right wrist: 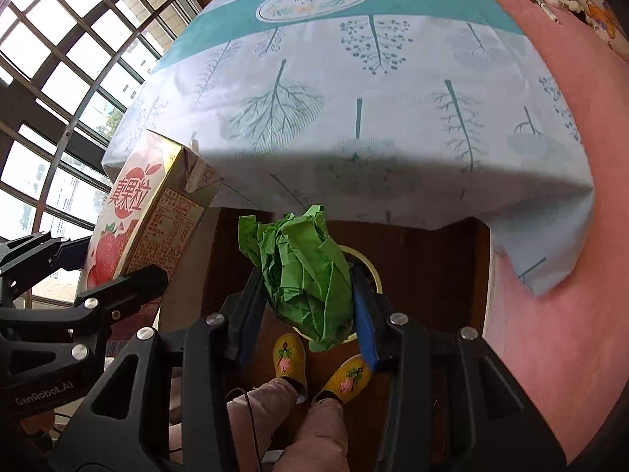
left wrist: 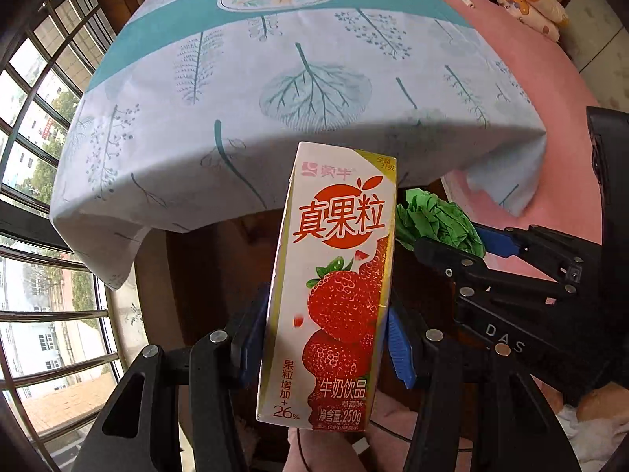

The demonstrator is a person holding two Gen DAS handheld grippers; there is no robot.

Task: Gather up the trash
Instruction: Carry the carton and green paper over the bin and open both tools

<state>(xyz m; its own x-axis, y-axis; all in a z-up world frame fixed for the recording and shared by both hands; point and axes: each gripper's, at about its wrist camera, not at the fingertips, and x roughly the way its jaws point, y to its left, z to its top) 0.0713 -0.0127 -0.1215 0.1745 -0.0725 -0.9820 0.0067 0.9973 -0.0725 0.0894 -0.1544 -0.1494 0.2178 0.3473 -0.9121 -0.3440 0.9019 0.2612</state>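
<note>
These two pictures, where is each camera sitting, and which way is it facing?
Left wrist view: sits on the left gripper, facing down along its fingers at the strawberry milk carton it clamps; no body part shows clearly.
Right wrist view: sits on the right gripper, facing down at the crumpled green paper it clamps; trouser legs and yellow slippers show.
Shared: the carton, the paper, the leaf-print tablecloth, each other's gripper.

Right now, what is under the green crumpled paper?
Below the green crumpled paper, gripped by the right hand-held gripper, a yellow-rimmed container peeks out on the dark floor, near two yellow slippers. The paper covers most of the container, so its inside cannot be seen.
</note>
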